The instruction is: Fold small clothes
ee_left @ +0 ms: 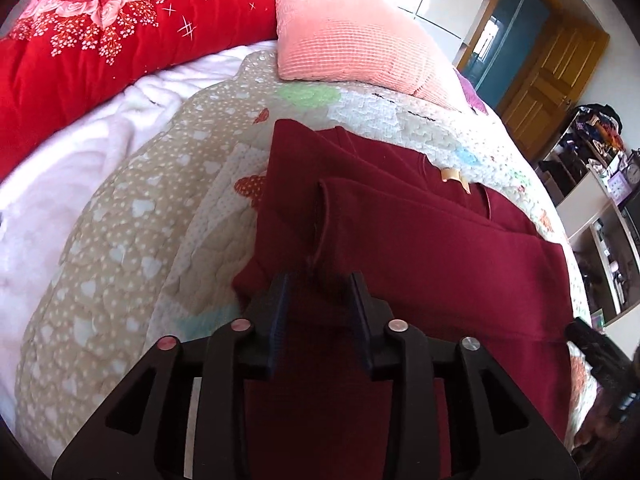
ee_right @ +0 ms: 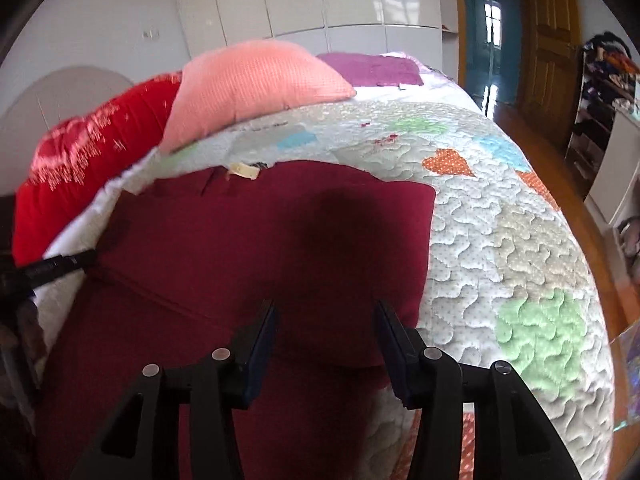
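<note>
Left wrist view looks down over a dark maroon knit garment spread on a pale quilted patchwork bedspread with heart and cloud patches. The garment fills the centre and lower right of the frame, one sleeve folded across its body, and a small cream neck label shows at its upper edge. The left gripper sits at the bottom centre with its black fingers parted by a modest gap; maroon cloth shows between them, but whether they touch it cannot be told. At the upper left lies a bright red quilted blanket with pink rose print, and beside it, at upper centre, a salmon-pink waffle-textured pillow rests on the bedspread. A white fleecy blanket runs down the left edge. A wooden door stands at the upper right, with open shelving below it at the right edge. A dark part of the other tool pokes in at the lower right.

Right wrist view shows the same garment from the other side, filling the centre and lower left, its label at the top edge. The right gripper is at the bottom centre, fingers spread wide, over the garment's near right part. Bedspread fills the right half. A purple folded cloth lies behind the pillow at the upper centre.
</note>
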### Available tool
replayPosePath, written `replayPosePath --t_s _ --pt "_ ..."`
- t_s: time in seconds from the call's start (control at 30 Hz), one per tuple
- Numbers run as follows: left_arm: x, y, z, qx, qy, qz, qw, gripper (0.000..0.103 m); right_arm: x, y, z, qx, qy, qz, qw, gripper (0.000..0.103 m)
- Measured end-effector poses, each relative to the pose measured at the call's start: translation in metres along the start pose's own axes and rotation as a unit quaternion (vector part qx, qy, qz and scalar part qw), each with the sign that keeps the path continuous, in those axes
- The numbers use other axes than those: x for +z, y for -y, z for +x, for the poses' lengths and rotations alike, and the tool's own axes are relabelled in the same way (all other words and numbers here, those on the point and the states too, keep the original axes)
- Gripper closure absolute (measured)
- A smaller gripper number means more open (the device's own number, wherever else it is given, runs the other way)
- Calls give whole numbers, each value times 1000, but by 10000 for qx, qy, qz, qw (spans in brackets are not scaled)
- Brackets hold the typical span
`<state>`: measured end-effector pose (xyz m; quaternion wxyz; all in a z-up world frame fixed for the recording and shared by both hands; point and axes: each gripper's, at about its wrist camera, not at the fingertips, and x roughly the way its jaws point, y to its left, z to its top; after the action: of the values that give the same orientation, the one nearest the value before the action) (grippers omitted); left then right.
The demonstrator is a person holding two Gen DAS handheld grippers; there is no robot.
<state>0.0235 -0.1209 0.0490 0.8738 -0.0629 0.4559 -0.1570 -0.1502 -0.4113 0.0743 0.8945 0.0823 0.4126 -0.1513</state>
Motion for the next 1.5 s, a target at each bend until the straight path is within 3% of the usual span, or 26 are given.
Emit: replayPosePath --t_s 0.1,0.23,0.4,0.67,0.87,1.5 --pt "-10 0 -11 -71 -77 -84 9999 53 -9 -1 21 -76 -369 -166 9992 53" --pt "-28 2 -38 116 83 27 9999 42 -6 -5 5 8 -322 -32 9995 53" --pt "-51 3 -59 490 273 236 9981 42 -26 -10 -34 301 -147 146 9993 53" --pt "-82 3 -85 477 329 321 9978 42 -69 -10 -68 565 -146 550 9968 51" --pt "-98 -3 -102 594 350 277 9972 42 -89 -8 -84 715 -327 505 9956 42" --pt "-142 -8 -128 586 231 378 9973 42 -108 -11 -121 964 -139 449 9942 39"
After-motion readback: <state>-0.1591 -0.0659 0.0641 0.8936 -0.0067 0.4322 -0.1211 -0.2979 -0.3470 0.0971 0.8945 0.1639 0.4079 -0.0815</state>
